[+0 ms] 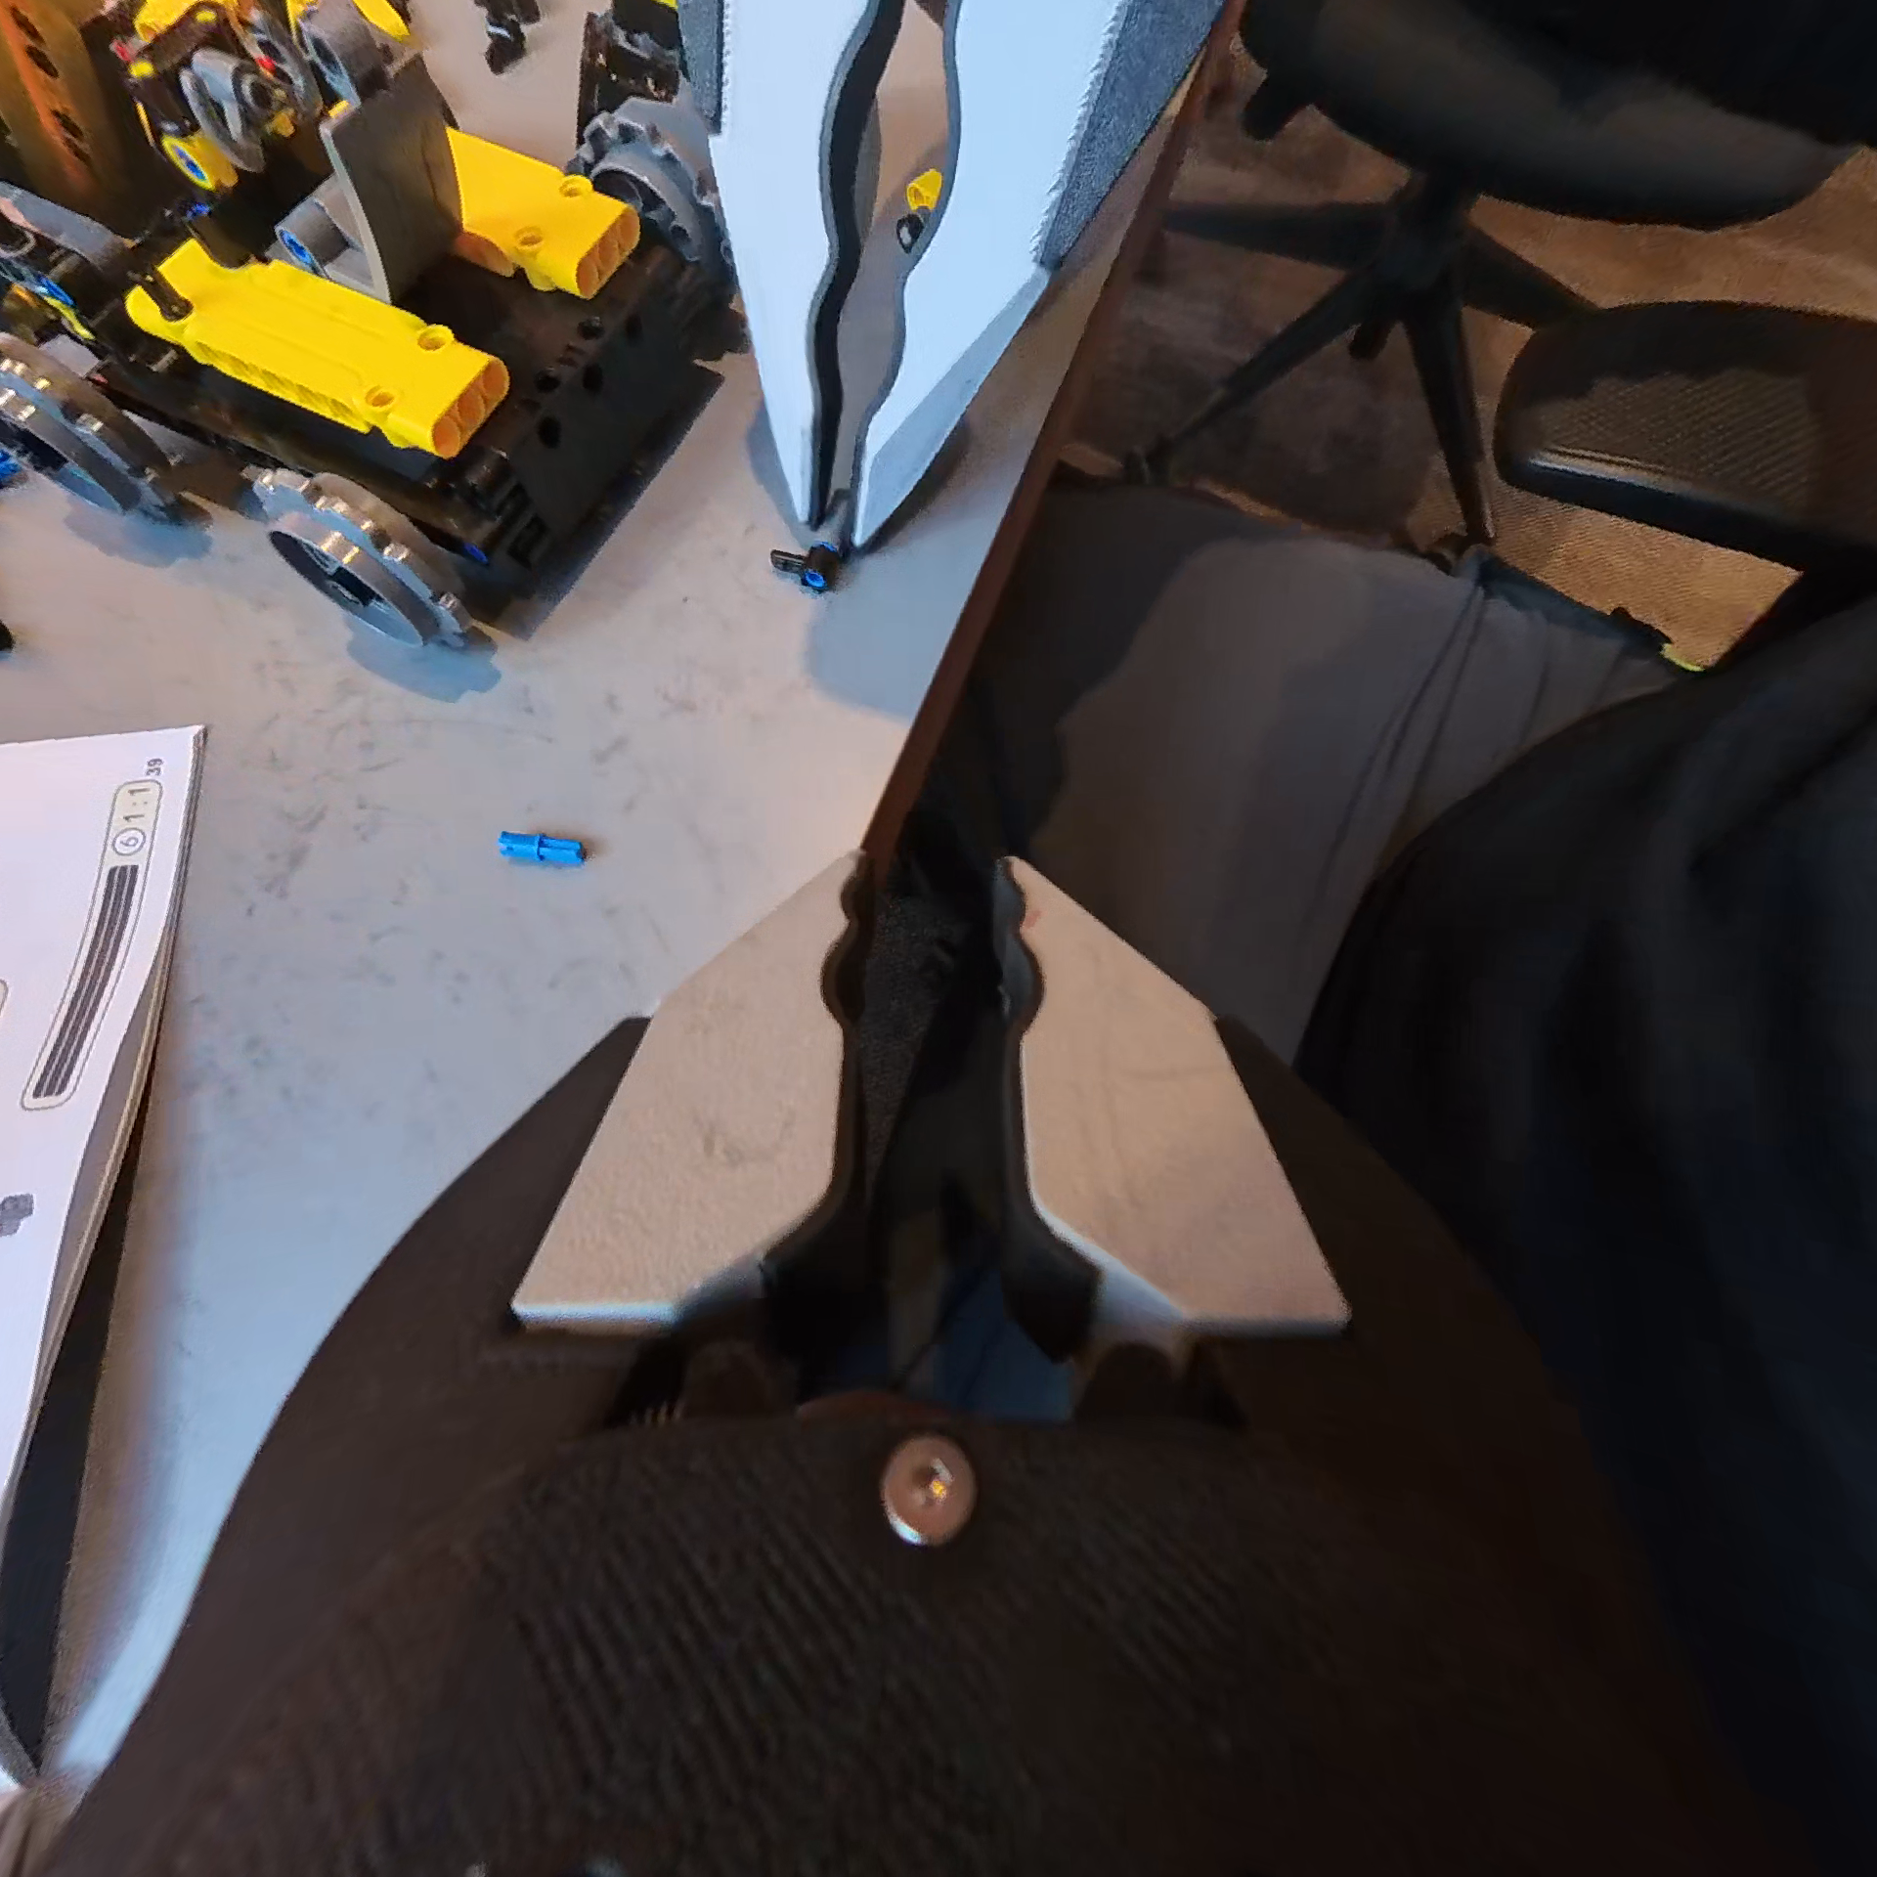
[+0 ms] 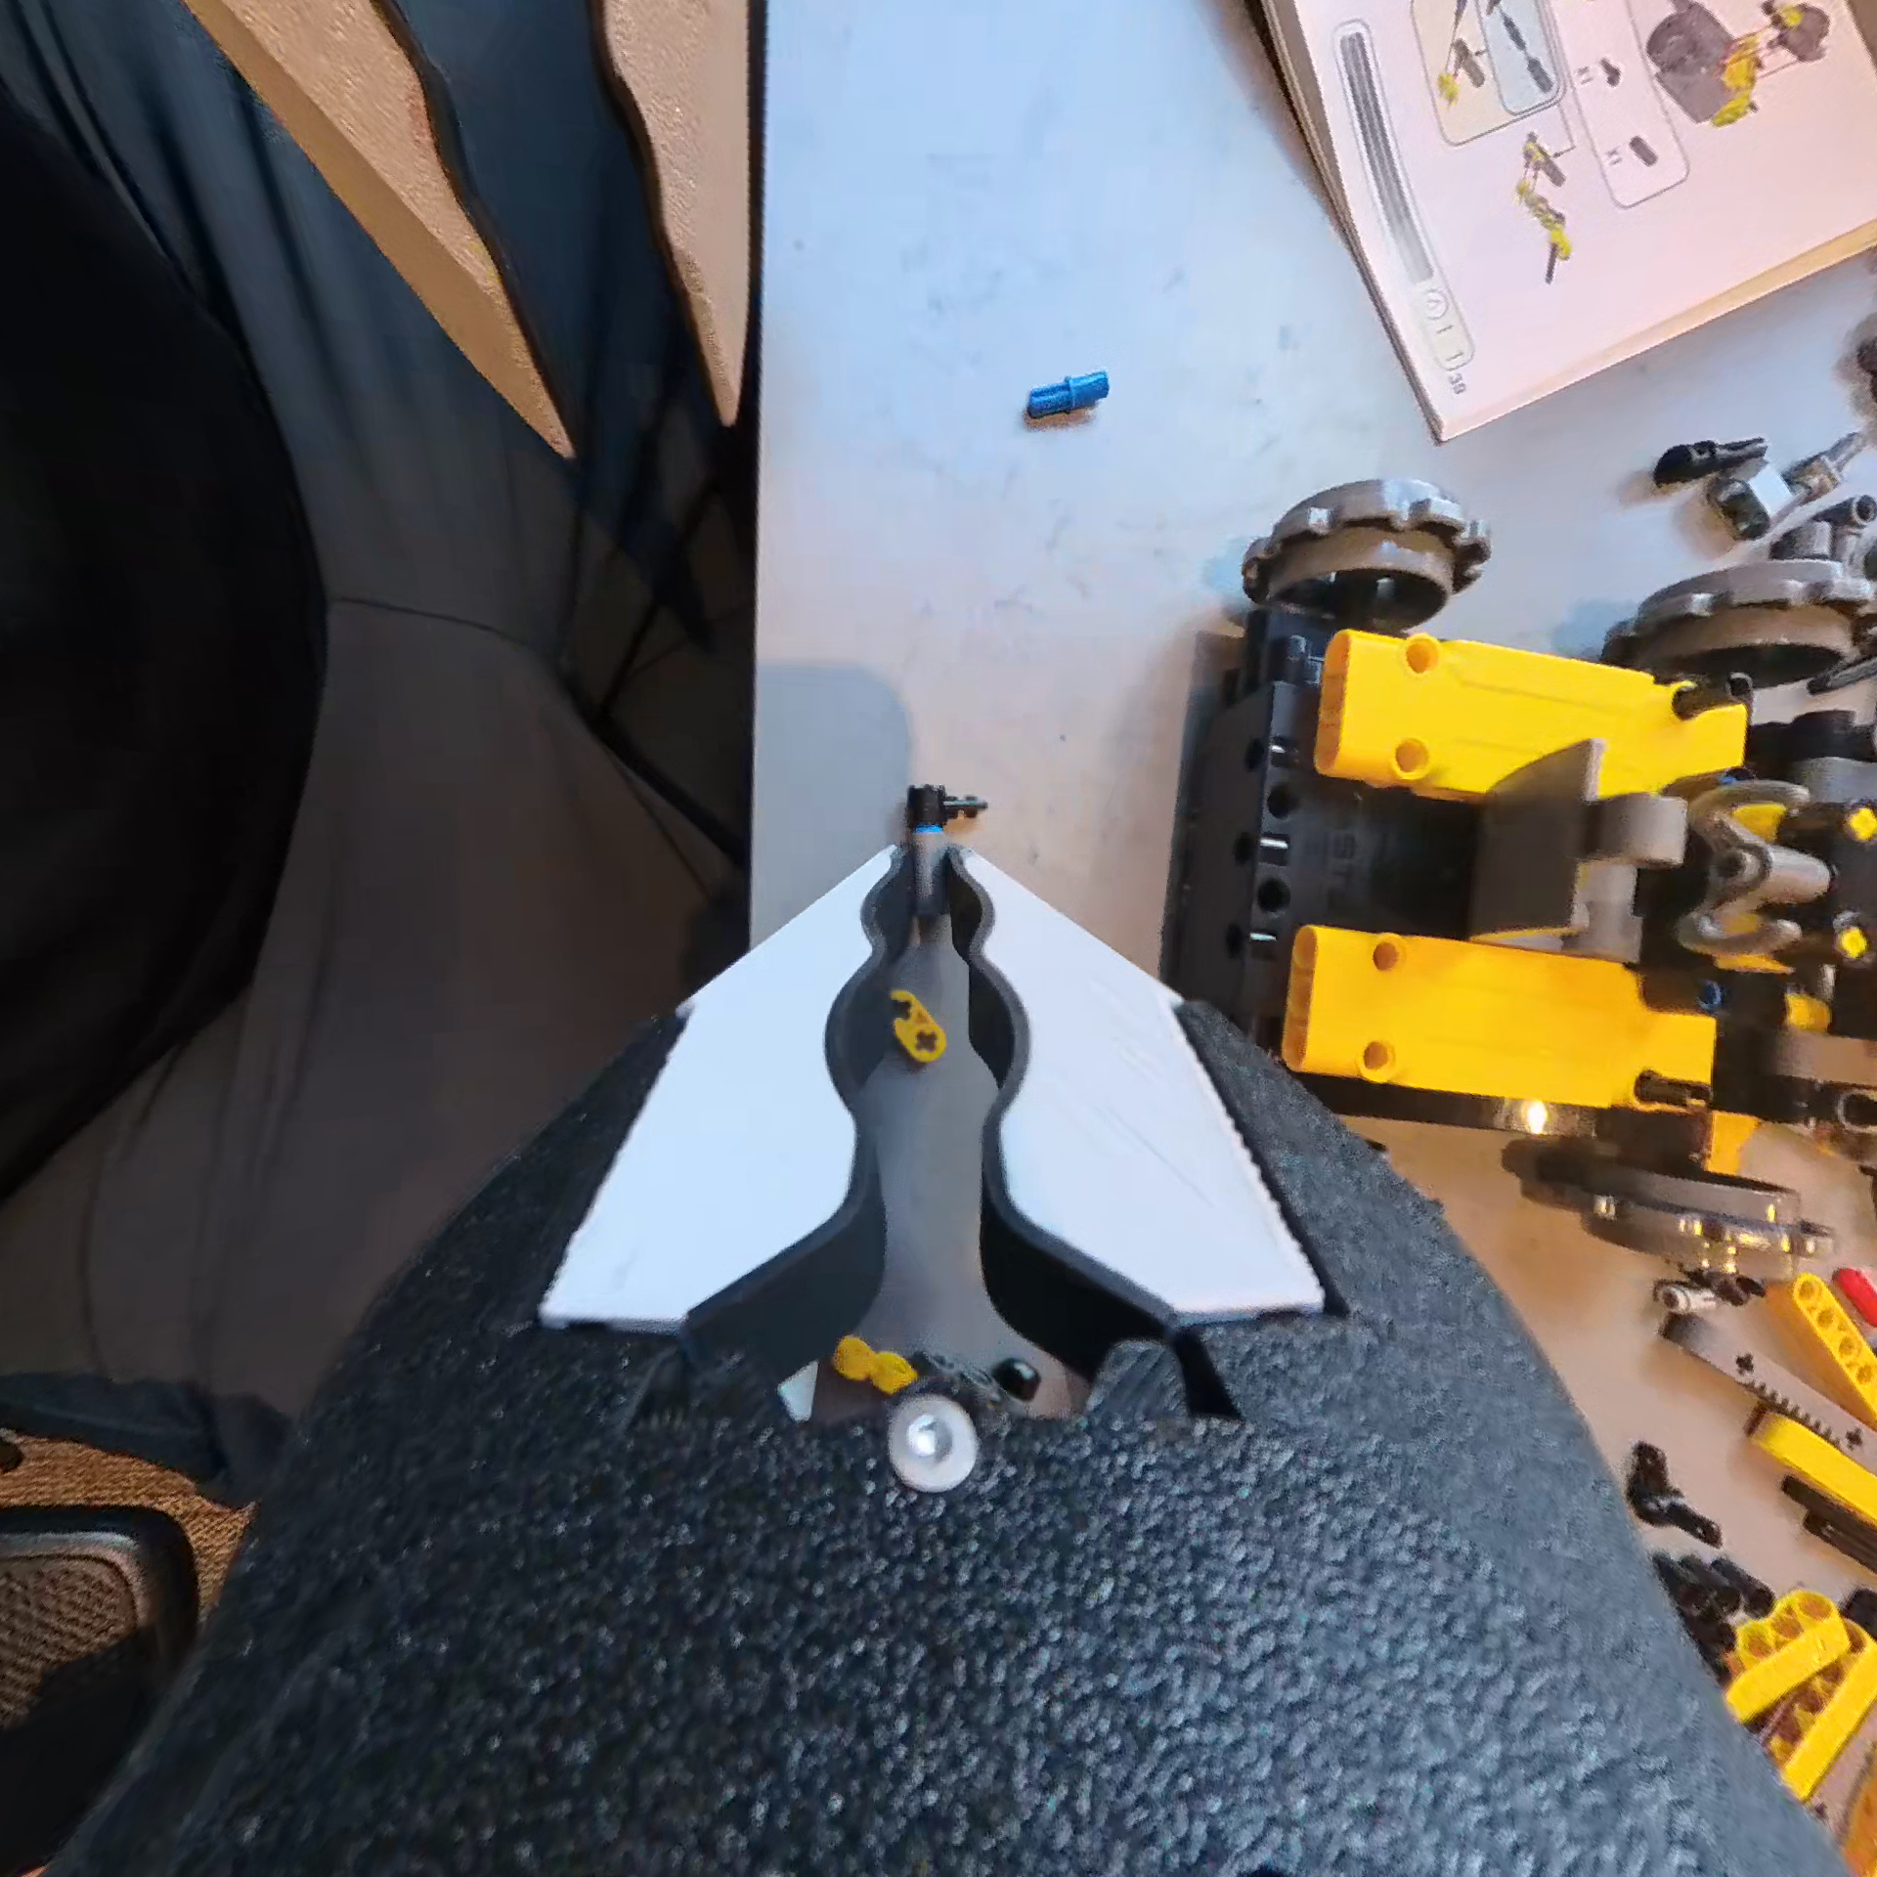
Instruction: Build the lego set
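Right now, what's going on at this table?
A person is working with two grippers over a grey table. The right hand-held gripper is shut on a small black connector pin near the table's edge, beside a yellow and black brick-built vehicle. The left hand-held gripper is open, holding nothing, at the table's edge. A loose blue pin and an open instruction booklet lie nearby.

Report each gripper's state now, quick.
Left gripper: open, empty, hanging at the table edge.
Right gripper: shut on a small black pin piece at its tips, over the table.
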